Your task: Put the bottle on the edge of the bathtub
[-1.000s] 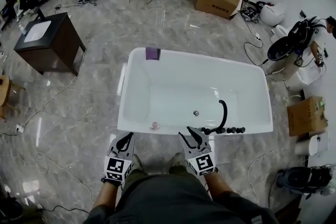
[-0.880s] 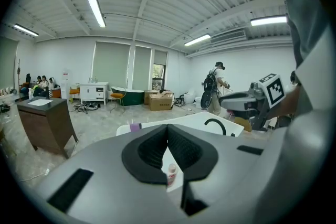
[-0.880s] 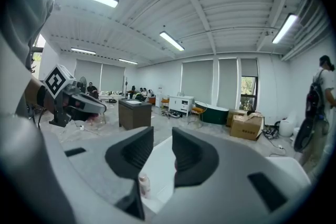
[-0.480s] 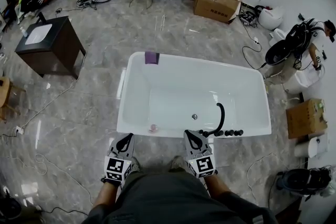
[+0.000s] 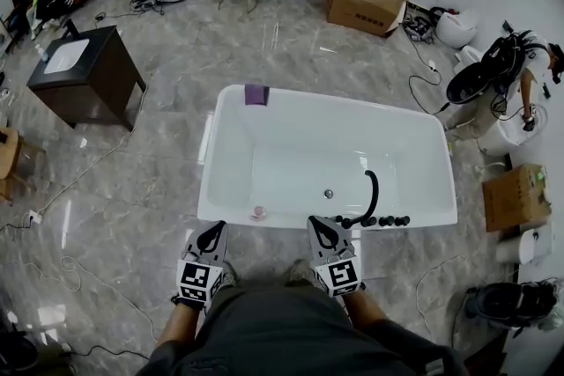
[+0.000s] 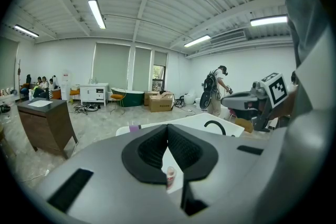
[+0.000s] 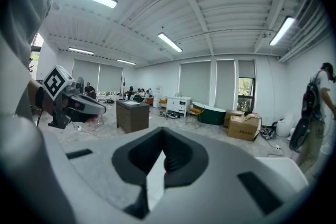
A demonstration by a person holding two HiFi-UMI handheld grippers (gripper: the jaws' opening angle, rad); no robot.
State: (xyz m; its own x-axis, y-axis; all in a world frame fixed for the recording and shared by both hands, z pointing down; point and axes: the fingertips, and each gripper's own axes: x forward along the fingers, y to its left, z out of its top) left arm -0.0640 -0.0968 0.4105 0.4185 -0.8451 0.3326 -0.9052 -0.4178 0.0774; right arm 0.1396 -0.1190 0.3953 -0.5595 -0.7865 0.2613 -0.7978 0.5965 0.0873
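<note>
A small clear bottle (image 5: pixel 258 211) with a pinkish cap stands upright on the near rim of the white bathtub (image 5: pixel 220 145). In the left gripper view the bottle (image 6: pixel 169 176) shows through the gap under the closed jaw tips. My left gripper (image 5: pixel 210 233) hovers just short of the rim, a little left of the bottle, shut and empty. My right gripper (image 5: pixel 322 229) hangs at the rim to the bottle's right, near the black tap, shut with nothing between its pads. Neither gripper touches the bottle.
A black curved tap (image 5: pixel 371 189) and knobs (image 5: pixel 394 220) sit on the near right rim. A purple item (image 5: pixel 256 94) lies on the far rim. A dark cabinet (image 5: pixel 84 70) stands left, cardboard boxes (image 5: pixel 366 0) behind, a person (image 5: pixel 538 66) at right, cables on the floor.
The right gripper's jaws went from open to shut. Both grippers drew back slightly from the tub rim. The bottle stayed where it stands.
</note>
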